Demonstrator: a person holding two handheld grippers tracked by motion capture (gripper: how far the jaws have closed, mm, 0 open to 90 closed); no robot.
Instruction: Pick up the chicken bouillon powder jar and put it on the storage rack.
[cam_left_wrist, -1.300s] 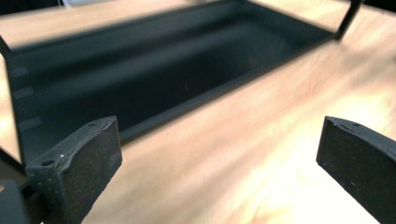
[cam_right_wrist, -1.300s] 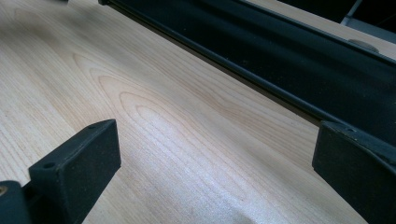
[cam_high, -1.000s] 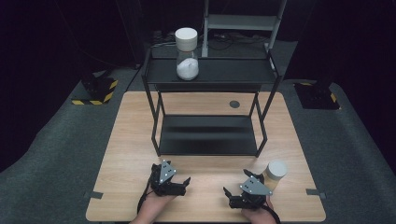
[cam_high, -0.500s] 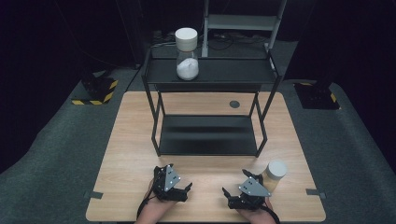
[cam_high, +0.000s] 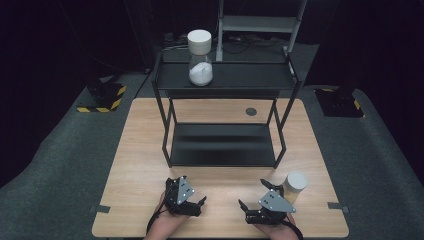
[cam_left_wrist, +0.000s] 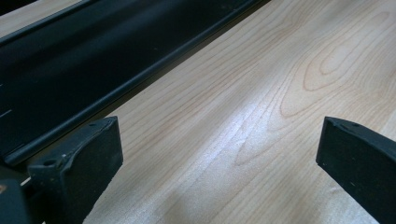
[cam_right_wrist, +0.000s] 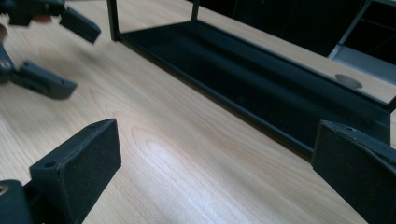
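The wooden worktop carries a black two-tier rack, its lower tray resting on the wood. On the top shelf stands a white-lidded jar of white powder. Near the front edge, the left claw and right claw both gape wide, empty. A small white-capped jar stands just beside the right claw.
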